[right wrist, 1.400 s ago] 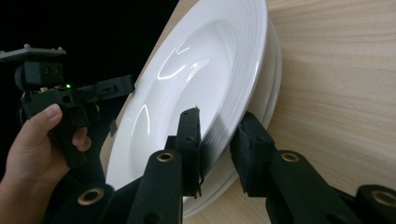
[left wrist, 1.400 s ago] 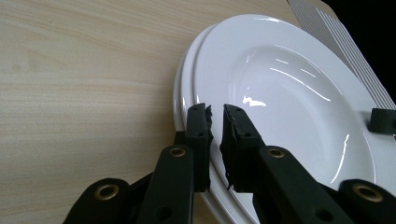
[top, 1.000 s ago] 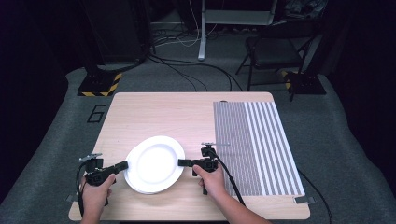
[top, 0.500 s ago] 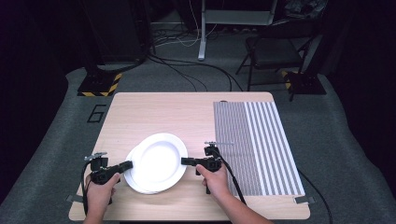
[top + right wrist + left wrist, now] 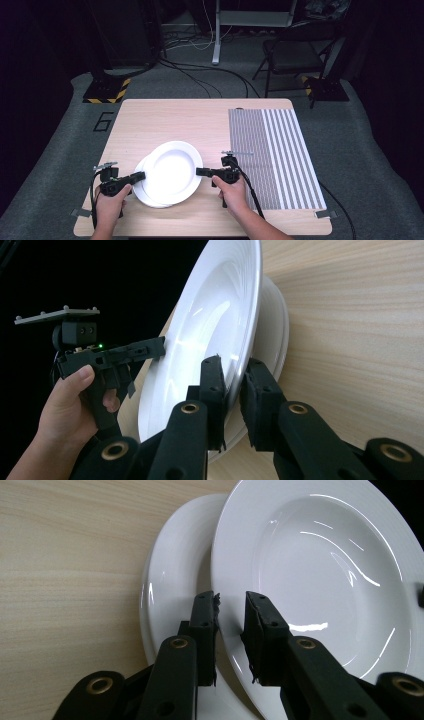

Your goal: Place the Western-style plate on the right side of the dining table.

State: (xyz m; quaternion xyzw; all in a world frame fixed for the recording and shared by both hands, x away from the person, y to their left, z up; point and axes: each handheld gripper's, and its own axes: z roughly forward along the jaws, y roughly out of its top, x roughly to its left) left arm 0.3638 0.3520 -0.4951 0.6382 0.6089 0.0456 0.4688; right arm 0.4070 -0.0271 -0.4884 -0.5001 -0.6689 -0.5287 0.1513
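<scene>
- Left gripper [image 5: 136,176], at the table's near-left: its jaws straddle the left rim of the upper plate [image 5: 173,170]; in the left gripper view a slight gap shows beside the rim, so whether they pinch it or merely bracket it I cannot tell.
- Upper plate, between the two grippers: it sits shifted right and away from the person over the lower plate [image 5: 146,196], whose edge peeks out at the near-left; both lie on the wooden table [image 5: 200,120].
- Right gripper [image 5: 200,172]: its jaws are pressed onto the upper plate's right rim; in the right gripper view that plate stands clear of the lower one.
- Striped mat [image 5: 275,155], further right: bare; the right hand is nearer it, so carrying the plate there would likely fall to that side.
</scene>
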